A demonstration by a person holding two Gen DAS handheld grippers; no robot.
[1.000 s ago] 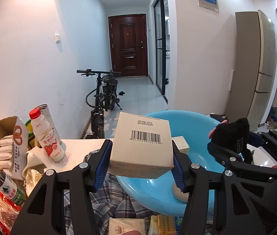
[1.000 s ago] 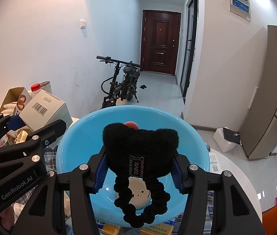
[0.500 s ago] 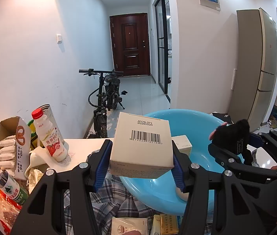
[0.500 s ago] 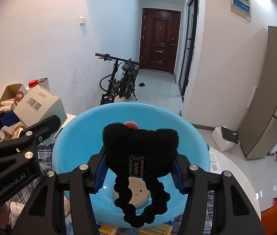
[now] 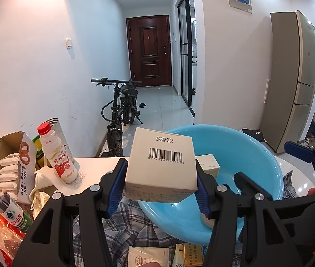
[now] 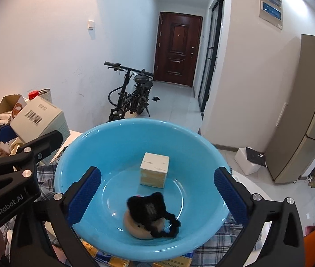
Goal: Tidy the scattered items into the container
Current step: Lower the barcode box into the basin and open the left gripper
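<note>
A blue basin (image 6: 122, 146) stands on a plaid cloth. Inside it lie a small cream box (image 6: 154, 170), a round tan item (image 6: 135, 229) and a black fuzzy hair tie (image 6: 150, 207) resting on that item. My right gripper (image 6: 157, 193) is open and empty above the basin's near side. My left gripper (image 5: 159, 184) is shut on a white barcoded box (image 5: 160, 166), held in the air left of the basin (image 5: 246, 155); the box also shows in the right wrist view (image 6: 39, 120).
On the table's left stand a red-capped drink bottle (image 5: 57, 155), an open carton of sachets (image 5: 13, 164), a tin and a water bottle (image 5: 8, 209). Flat packets (image 5: 148, 255) lie at the near edge. A bicycle (image 5: 122, 113) and fridge stand beyond.
My right gripper has opened and dropped the black hair tie into the basin, where it lies on the tan item. The left gripper still holds the box.
</note>
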